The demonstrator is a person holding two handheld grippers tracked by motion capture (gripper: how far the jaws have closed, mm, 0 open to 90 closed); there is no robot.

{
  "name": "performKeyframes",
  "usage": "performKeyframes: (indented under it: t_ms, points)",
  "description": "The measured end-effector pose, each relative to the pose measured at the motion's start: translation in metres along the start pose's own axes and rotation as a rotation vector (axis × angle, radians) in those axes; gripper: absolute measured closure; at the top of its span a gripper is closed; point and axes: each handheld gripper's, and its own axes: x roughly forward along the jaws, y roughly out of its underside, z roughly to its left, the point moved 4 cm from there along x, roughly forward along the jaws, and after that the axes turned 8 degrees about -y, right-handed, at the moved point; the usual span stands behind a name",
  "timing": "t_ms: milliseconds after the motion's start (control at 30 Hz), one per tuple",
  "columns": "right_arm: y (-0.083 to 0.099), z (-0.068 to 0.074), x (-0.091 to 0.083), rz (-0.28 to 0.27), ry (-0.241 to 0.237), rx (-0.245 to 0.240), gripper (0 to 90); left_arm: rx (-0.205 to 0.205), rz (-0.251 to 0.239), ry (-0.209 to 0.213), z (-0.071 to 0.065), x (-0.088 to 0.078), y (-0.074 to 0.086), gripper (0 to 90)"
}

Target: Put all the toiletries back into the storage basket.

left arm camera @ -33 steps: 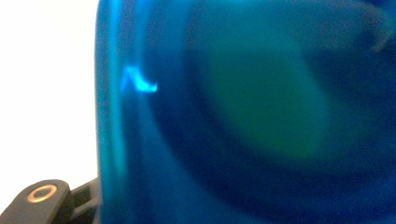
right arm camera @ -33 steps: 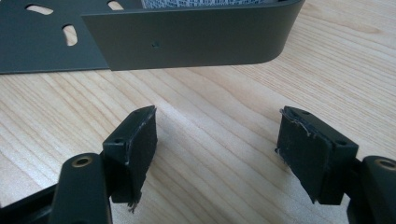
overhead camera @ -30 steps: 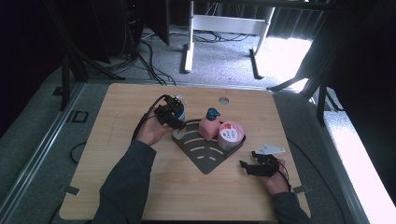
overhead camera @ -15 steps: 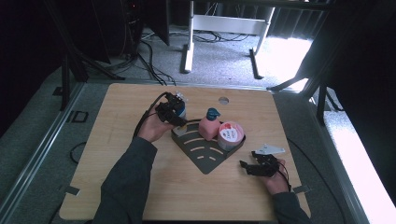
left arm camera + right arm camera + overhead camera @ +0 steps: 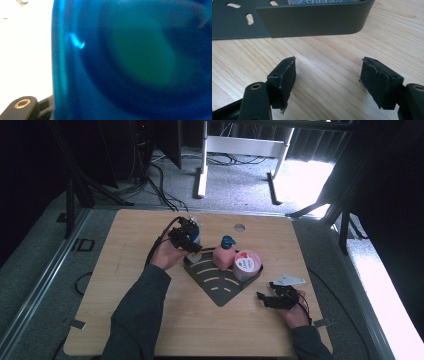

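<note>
High view — left gripper (image 5: 188, 239) pinches a blue-capped bottle (image 5: 195, 240) just beside the far-left edge of the dark slotted metal corner tray (image 5: 217, 287); judged: lower it upright inside the rim.

Left gripper view — blurred blue bottle (image 5: 140, 62) close up.

Right gripper view — right gripper (image 5: 328, 80) spread, empty, near the tray's wall (image 5: 312, 22).

Worktop (image 5: 125, 285): pale wood, rounded corners — a round hole (image 5: 239, 227) near its far edge.
Floor (image 5: 235, 180): grey carpet all round the worktop.
Cables (image 5: 160, 182): black, loose on the carpet beyond the far-left corner.
Frame (image 5: 235, 145): white, its feet on the carpet behind.
Light (image 5: 305, 180): a bright patch on the carpet at far right — the rest dim.
Surround: dark at the back and both sides.
</note>
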Motion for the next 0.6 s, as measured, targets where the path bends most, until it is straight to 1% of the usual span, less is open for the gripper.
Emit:
performKeyframes:
  t_ms: [333, 367, 567, 600]
  points:
    - [0.000, 0.000, 0.000, 0.000, 0.000, 0.000, 28.1, 0.013, 0.000, -0.003, -0.002, 0.003, -0.007, 54.4]
    - [0.000, 0.000, 0.000, 0.001, 0.000, -0.001, 28.1, 0.012, -0.009, -0.004, -0.003, 0.004, -0.009, 54.4]
    - [0.000, 0.000, 0.000, 0.003, 0.000, -0.003, 28.1, 0.006, -0.012, 0.000, -0.004, 0.007, -0.010, 54.4]
    - [0.000, 0.000, 0.000, 0.003, 0.001, -0.003, 28.1, -0.003, -0.012, 0.002, -0.004, 0.011, -0.011, 54.4]
